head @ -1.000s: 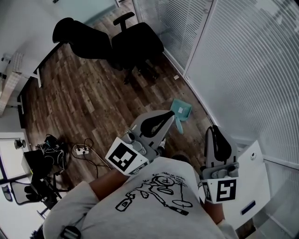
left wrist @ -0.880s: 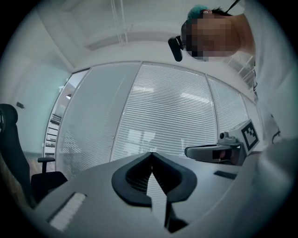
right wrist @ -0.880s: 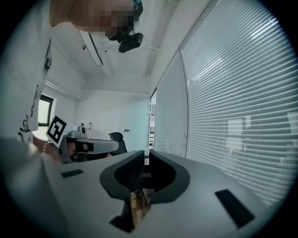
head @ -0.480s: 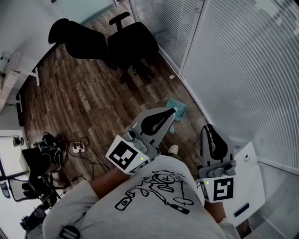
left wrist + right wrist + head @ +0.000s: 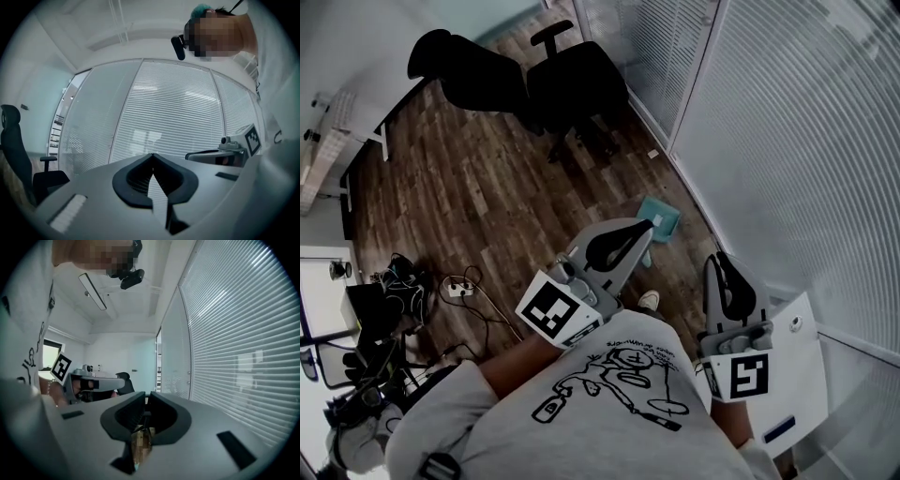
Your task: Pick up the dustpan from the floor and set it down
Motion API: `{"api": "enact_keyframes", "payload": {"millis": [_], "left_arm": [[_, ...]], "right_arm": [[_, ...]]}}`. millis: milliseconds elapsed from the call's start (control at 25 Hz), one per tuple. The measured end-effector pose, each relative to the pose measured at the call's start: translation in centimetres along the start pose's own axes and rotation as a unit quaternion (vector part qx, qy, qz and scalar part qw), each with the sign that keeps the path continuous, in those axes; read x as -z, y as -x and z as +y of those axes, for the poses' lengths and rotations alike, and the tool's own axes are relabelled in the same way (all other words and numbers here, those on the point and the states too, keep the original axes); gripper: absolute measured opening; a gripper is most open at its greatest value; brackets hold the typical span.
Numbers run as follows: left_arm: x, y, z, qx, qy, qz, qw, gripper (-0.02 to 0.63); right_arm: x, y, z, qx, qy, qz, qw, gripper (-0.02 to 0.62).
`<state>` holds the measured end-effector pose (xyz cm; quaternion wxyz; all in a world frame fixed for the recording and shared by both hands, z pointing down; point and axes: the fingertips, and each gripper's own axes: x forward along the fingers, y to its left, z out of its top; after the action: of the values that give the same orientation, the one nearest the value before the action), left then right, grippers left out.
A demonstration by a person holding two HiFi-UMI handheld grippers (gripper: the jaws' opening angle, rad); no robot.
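Observation:
The teal dustpan (image 5: 660, 217) lies on the wood floor close to the foot of the blind-covered glass wall, seen only in the head view. My left gripper (image 5: 643, 229) is held level well above the floor, and its tip overlaps the dustpan's near edge in that view. Its jaws meet at the tip (image 5: 152, 155) with nothing between them. My right gripper (image 5: 721, 259) is to the right, also level, beside the blinds. Its jaws (image 5: 146, 398) are shut and hold nothing. Neither gripper touches the dustpan.
Two black office chairs (image 5: 577, 82) (image 5: 467, 77) stand at the far end of the floor. The glass wall with blinds (image 5: 787, 141) runs along the right. A power strip with cables (image 5: 456, 289) lies at left. A white cabinet (image 5: 799, 361) is under my right gripper, and the person's shoe (image 5: 649, 300) shows below the left one.
The person has shifted a little across the floor, and a shoe has come into view under the left gripper. Both grippers stay shut and the dustpan lies where it was.

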<state>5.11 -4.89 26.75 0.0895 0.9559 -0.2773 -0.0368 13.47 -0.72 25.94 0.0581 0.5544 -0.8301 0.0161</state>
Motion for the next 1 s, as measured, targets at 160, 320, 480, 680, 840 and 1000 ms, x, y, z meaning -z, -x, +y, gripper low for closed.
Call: {"api": "enact_keyframes", "payload": {"millis": [160, 320, 480, 680, 840, 1000], "left_arm": [[0.2, 0.8, -0.2, -0.003, 0.002, 0.003, 1.0000, 0.002], [0.5, 1.4, 0.1, -0.008, 0.005, 0.006, 0.9999, 0.002], [0.9, 2.1, 0.9, -0.014, 0.010, 0.011, 0.9998, 0.002], [1.7, 2.6, 1.2, -0.017, 0.015, 0.017, 0.9996, 0.002], [2.1, 3.1, 1.2, -0.019, 0.015, 0.017, 0.9996, 0.002], [2.4, 3.2, 1.4, -0.022, 0.016, 0.018, 0.9995, 0.002]], "right_arm": [[1.8, 0.0, 1.4, -0.016, -0.006, 0.037, 0.999, 0.029], [3.3, -0.6, 2.4, -0.034, -0.009, 0.056, 0.998, 0.047], [5.5, -1.4, 3.0, -0.041, -0.016, 0.072, 0.996, 0.057], [12.3, -1.7, 3.0, -0.040, -0.044, 0.149, 0.987, 0.076], [16.2, -2.1, 3.3, -0.050, -0.067, 0.149, 0.985, 0.106], [20.0, -2.4, 3.5, -0.052, -0.078, 0.176, 0.980, 0.109]]}}
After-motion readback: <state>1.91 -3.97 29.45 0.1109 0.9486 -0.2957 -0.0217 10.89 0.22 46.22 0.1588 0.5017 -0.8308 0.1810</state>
